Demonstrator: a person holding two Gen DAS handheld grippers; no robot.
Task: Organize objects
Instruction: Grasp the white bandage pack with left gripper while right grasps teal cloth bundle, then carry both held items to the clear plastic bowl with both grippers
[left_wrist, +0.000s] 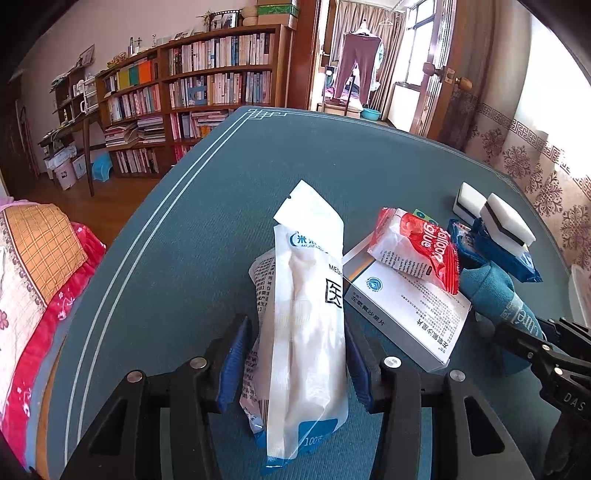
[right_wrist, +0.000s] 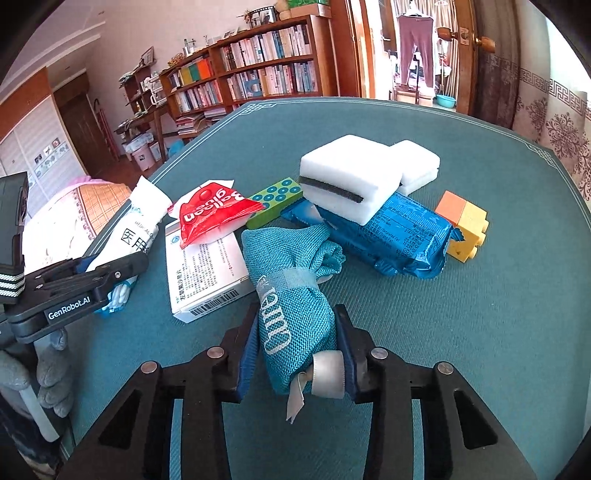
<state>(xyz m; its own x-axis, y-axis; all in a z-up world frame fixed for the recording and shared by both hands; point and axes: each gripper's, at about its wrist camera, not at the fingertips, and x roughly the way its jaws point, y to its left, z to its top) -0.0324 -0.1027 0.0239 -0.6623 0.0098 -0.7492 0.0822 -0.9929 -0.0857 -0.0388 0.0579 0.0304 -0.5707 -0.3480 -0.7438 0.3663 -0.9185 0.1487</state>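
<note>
My left gripper (left_wrist: 295, 354) is shut on a white bag of cotton swabs (left_wrist: 312, 314), standing up between its blue pads; the bag also shows in the right wrist view (right_wrist: 129, 229). My right gripper (right_wrist: 297, 343) is shut on a teal cloth pouch (right_wrist: 295, 291), also visible in the left wrist view (left_wrist: 495, 295). Beside them lie a white medicine box (right_wrist: 207, 280), a red balloon-glue packet (right_wrist: 207, 214), a blue snack pack (right_wrist: 391, 232), two white sponges (right_wrist: 351, 173) and a yellow-orange block (right_wrist: 465, 221).
All lies on a teal table mat (right_wrist: 443, 332). A green dotted block (right_wrist: 277, 199) lies under the red packet. A bed with patterned covers (left_wrist: 33, 266) is left of the table. Bookshelves (left_wrist: 207, 92) stand beyond the far edge.
</note>
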